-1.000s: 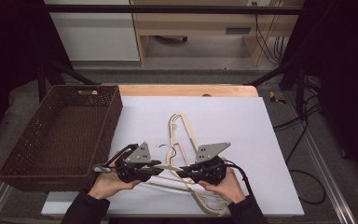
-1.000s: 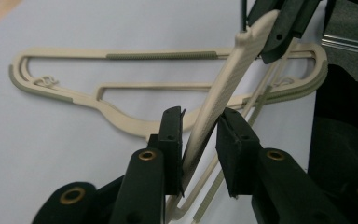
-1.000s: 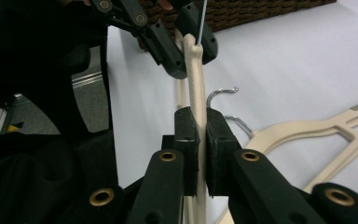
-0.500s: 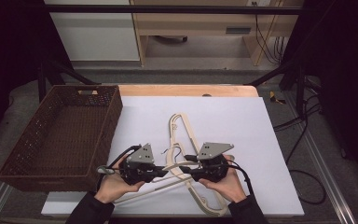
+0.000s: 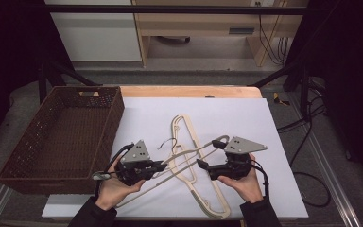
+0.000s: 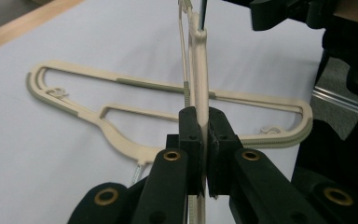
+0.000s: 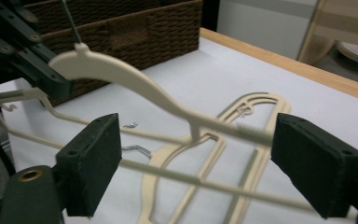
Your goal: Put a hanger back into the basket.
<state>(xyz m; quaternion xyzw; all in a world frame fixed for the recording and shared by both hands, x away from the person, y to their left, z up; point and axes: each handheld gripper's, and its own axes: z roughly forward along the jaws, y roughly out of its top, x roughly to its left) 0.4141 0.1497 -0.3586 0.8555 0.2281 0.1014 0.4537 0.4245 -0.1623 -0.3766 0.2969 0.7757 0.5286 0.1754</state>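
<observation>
**Left hand-held gripper clamps a raised hanger, right one has let go**

The left hand-held gripper (image 5: 162,166) is closed tight on one cream hanger (image 5: 196,152), and its jaws pinch the hanger's flat body near the neck, as the left gripper view shows (image 6: 199,70). This hanger is lifted off the white tabletop (image 5: 274,142) and stretches from the left gripper toward the right one. The right hand-held gripper (image 5: 201,164) has just been opening: its jaws now stand wide apart, and in the right gripper view the lifted hanger's bars (image 7: 135,84) pass between the pads without touching them. A second cream hanger (image 5: 203,189) lies flat on the tabletop under the first one. A brown wicker basket (image 5: 33,142) stands at the left edge of the tabletop, well apart from both hangers
</observation>
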